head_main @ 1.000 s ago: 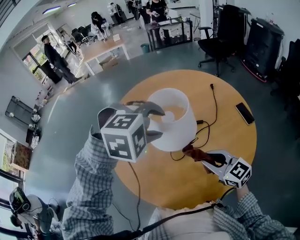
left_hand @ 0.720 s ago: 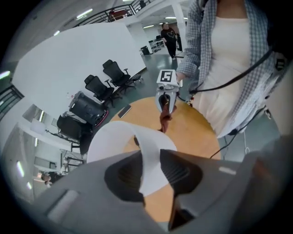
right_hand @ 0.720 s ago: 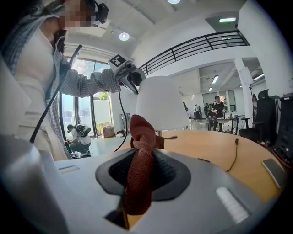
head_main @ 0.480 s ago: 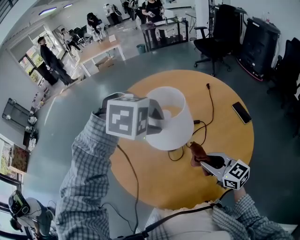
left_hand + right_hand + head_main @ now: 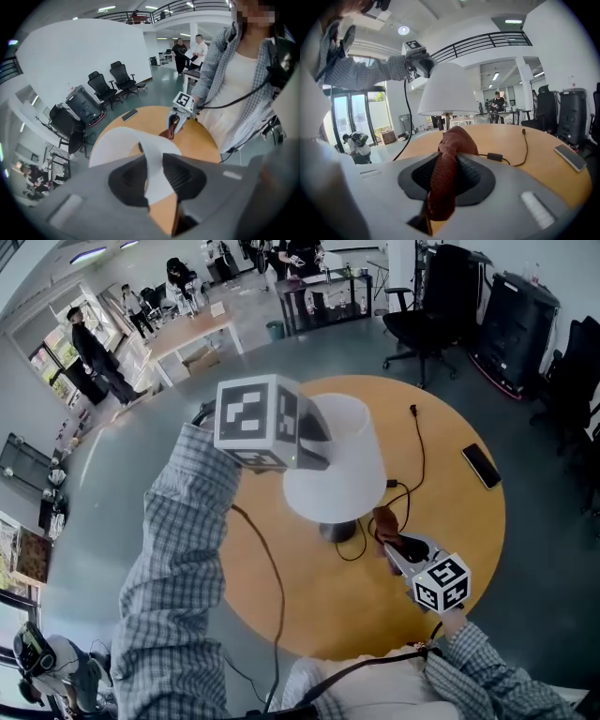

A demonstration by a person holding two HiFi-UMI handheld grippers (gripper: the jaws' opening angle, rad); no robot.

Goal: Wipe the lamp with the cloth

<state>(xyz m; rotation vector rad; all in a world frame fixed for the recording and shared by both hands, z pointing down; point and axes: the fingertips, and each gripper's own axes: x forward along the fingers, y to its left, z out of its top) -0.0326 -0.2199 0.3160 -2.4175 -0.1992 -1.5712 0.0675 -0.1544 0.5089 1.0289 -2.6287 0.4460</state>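
Much bare table (image 5: 309, 610) beside the lamp (image 5: 345, 474)

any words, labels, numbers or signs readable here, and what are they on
No readable words, numbers or brand marks in any view.
Left marker cube: black-and-white square patterns only, no letters.
Right marker cube: the same kind of pattern.
Phone: dark, no print visible.
Lampshade: plain white.

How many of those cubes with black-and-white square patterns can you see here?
2. One cube rides on the left tool, whose jaws have just closed on the lampshade rim; the other cube is on the right tool, which grips the cloth. None seems hidden.
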